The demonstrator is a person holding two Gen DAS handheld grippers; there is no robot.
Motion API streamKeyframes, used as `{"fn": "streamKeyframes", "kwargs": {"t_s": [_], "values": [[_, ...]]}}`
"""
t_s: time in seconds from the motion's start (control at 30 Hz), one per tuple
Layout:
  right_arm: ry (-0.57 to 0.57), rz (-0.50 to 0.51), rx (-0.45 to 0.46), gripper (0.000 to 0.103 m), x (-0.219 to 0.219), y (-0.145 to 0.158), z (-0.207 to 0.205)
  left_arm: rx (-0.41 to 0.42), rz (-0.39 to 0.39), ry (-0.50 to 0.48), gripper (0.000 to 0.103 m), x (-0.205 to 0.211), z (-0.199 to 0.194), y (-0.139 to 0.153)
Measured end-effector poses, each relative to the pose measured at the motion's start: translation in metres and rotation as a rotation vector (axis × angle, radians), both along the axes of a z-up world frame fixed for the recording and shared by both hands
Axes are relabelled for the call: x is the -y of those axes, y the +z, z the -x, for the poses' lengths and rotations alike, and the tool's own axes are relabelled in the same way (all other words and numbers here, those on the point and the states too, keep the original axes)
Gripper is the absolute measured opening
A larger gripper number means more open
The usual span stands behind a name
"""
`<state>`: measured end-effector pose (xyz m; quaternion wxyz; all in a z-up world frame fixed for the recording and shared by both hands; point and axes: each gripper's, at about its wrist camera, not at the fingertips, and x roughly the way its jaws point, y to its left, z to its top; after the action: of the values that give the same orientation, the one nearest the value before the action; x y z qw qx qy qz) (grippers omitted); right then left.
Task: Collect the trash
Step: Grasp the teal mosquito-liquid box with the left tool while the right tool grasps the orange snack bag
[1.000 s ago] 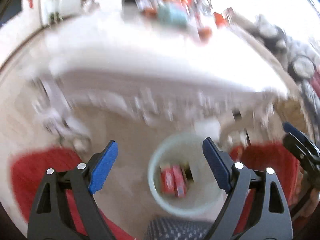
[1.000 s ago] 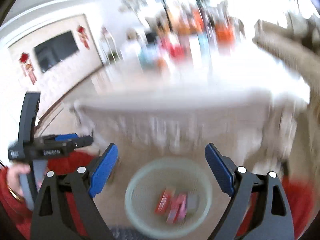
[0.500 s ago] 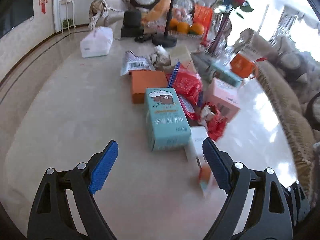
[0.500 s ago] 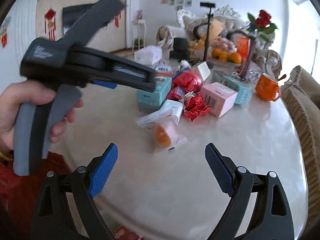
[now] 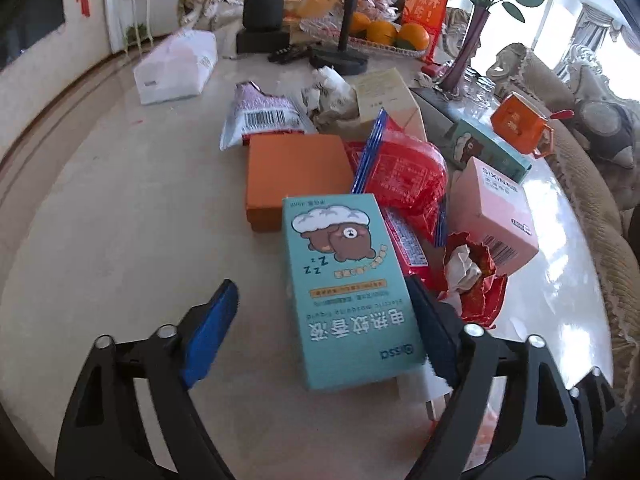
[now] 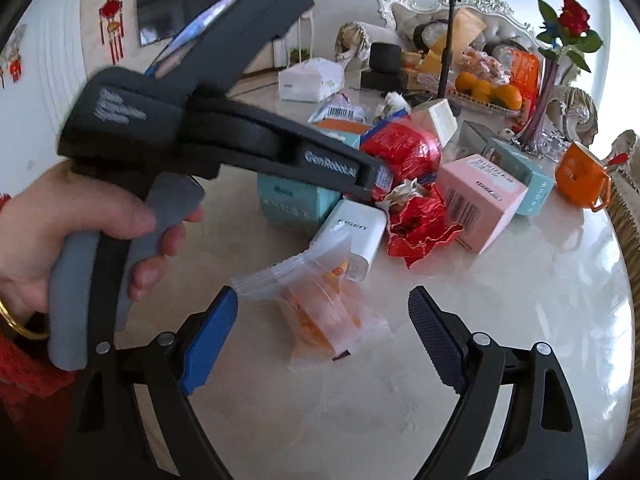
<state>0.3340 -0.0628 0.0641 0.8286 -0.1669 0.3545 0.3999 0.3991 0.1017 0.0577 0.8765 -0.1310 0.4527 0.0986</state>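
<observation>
Teal box (image 5: 352,292) lies on the marble surface (image 5: 120,240) between the spread left claw (image 5: 326,332); right claw (image 6: 324,336), also spread, frames a clear orange-filled bag (image 6: 324,312).

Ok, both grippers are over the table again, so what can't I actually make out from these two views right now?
- Trash bin: in neither view.
- White charger box: left wrist view, mostly hidden under the teal bear box and the left gripper.
- Teal bear box in the right wrist view: largely blocked by the left gripper's body.
- Clear snack bag: contents blurred, unreadable, between the open right gripper fingers.
- Table near edge: cut off.
</observation>
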Motion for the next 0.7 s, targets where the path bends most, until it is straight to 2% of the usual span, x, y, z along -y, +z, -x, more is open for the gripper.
{"fn": "streamKeyframes", "kwargs": {"t_s": [0.03,0.07,0.17,0.3,0.47,0.63,0.7], "values": [[-0.005,0.015,-0.015,0.06,-0.003,-0.003,-0.001,-0.007,0.021,-0.008,0.049,-0.003,-0.001,-0.003],[-0.016,0.028,-0.044,0.044,-0.004,-0.006,-0.004,-0.002,0.028,-0.017,0.049,-0.006,0.0,-0.003],[-0.055,-0.013,-0.07,0.035,0.003,-0.003,-0.003,-0.006,0.026,-0.04,0.049,-0.009,0.003,-0.002],[-0.09,-0.086,-0.1,0.034,0.017,0.005,0.003,0.029,0.042,-0.045,0.049,-0.018,0.019,0.004],[-0.132,-0.193,-0.144,0.034,0.043,0.017,0.019,0.094,0.029,-0.08,0.049,-0.022,0.058,0.023],[-0.154,-0.32,-0.137,0.034,0.079,0.035,0.064,0.19,0.032,-0.141,0.049,-0.018,0.129,0.048],[-0.161,-0.366,-0.132,0.034,0.099,0.04,0.1,0.227,0.027,-0.187,0.049,-0.008,0.173,0.053]]}}
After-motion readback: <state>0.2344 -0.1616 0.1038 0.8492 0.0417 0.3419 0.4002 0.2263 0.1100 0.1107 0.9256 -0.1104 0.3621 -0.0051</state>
